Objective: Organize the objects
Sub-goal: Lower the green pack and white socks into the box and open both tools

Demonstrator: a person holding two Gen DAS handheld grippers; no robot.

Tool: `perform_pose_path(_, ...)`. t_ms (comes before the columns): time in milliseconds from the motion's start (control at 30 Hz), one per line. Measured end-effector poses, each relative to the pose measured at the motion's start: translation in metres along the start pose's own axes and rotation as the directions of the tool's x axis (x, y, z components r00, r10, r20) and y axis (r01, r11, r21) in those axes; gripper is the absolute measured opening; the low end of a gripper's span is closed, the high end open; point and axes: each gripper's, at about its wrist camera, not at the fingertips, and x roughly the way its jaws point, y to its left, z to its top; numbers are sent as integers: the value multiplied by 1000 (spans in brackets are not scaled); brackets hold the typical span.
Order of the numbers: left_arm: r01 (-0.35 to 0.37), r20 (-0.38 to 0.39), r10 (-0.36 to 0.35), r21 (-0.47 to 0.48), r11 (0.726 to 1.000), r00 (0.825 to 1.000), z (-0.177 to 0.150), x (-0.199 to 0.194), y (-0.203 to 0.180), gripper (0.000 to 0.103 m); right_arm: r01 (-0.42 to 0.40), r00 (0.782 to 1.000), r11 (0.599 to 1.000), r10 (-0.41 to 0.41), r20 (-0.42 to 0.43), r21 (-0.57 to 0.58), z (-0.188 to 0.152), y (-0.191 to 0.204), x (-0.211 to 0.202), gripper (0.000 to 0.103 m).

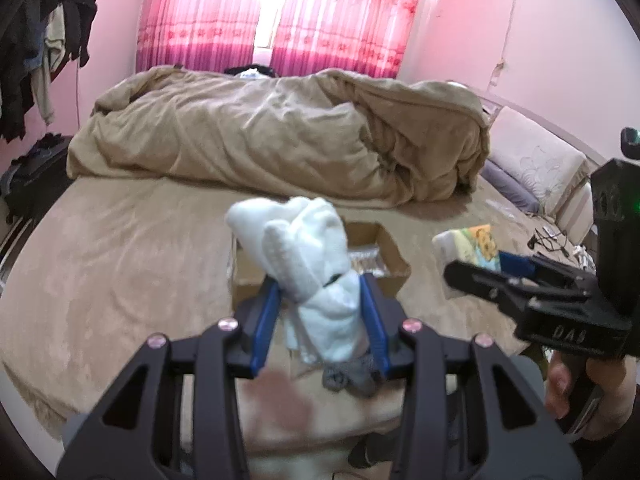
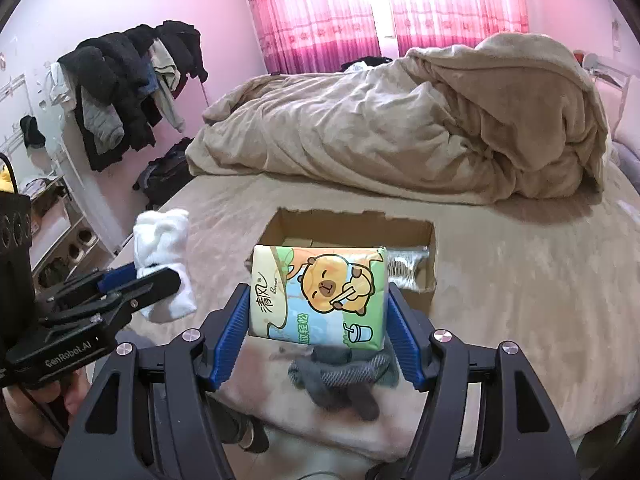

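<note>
We're over a wide bed (image 2: 500,280) dressed in a tan fleece sheet, with a rumpled tan duvet (image 2: 400,128) heaped along its far side. Behind it glow pink floral curtains (image 2: 360,8) against pale pink walls. Off to the left stands a clothes rack (image 2: 132,80) loaded with dark jackets, with a dark bag (image 2: 168,176) on the floor beneath it. At the right edge of the left wrist view sit a headboard and a pale pillow (image 1: 548,172).

In the middle of the bed lies an open cardboard box (image 2: 424,248), something clear and crinkly showing inside it. At the near edge of the bed, grey socks (image 2: 340,380) lie in a bundle.

Now the hands. The left gripper (image 1: 320,292) points forward and down, lifted clear of the sheet, its blue pads clenched on a white rolled sock bundle (image 1: 304,248) that sticks up in front of the box. The right gripper (image 2: 320,312) angles downward just the same, jaws grasping a tissue pack (image 2: 320,292) printed with an orange cartoon capybara, held just short of the box's near wall. A hand (image 1: 580,392) wraps the right gripper's handle at the lower right of the left wrist view.
</note>
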Motion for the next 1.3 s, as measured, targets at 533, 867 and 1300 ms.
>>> perform_pose_path(533,-13,-29,15,73,997,999,39,88,36,41,27,999,999,-26,-19,40,29,-29,69,68)
perform_pose_path(867,39,-167,-28,63,997,986,30,179,65,42,13,998,997,-8,-67,76,31,-43,128,68)
perform_pose_path(1300,-28,-241,65,155,988,968,17,226,75,45,25,993,996,-14,-115,88,33,-58,196,68)
